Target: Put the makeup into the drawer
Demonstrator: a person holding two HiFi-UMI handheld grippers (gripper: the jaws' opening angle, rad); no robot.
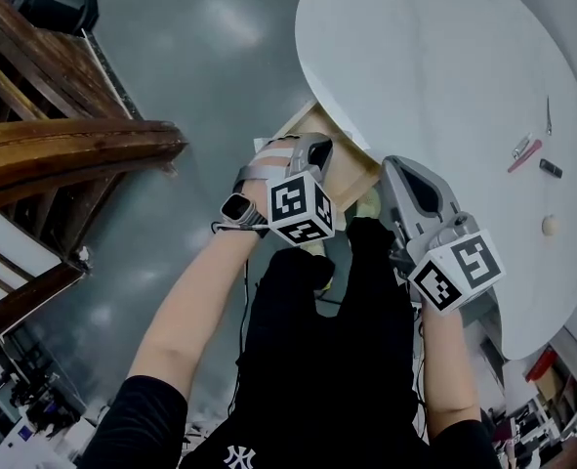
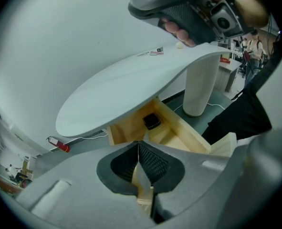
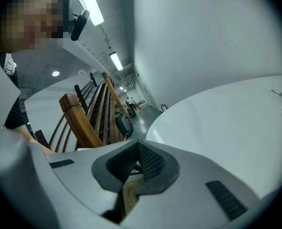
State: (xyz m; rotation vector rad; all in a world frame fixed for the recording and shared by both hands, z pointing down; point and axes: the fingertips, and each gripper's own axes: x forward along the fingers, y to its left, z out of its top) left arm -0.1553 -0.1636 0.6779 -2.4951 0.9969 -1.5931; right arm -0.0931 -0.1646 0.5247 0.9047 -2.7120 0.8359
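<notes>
A wooden drawer (image 1: 351, 169) stands pulled out from under the edge of the round white table (image 1: 444, 57). In the left gripper view a small black case (image 2: 151, 121) lies in a drawer compartment (image 2: 131, 128). A pink makeup stick (image 1: 524, 154), a black tube (image 1: 551, 168), a cream ball (image 1: 551, 225) and a thin tool (image 1: 548, 115) lie on the table's right side. My left gripper (image 1: 312, 145) (image 2: 138, 144) hovers over the drawer, shut and empty. My right gripper (image 1: 397, 166) (image 3: 138, 144) hangs by the table edge, shut on nothing.
A wooden chair (image 1: 63, 154) stands at the left over a grey floor (image 1: 190, 57). The table's white pedestal (image 2: 200, 87) rises behind the drawer. A red extinguisher (image 2: 58, 144) lies on the floor far off. The person's black clothing (image 1: 327, 360) fills the lower middle.
</notes>
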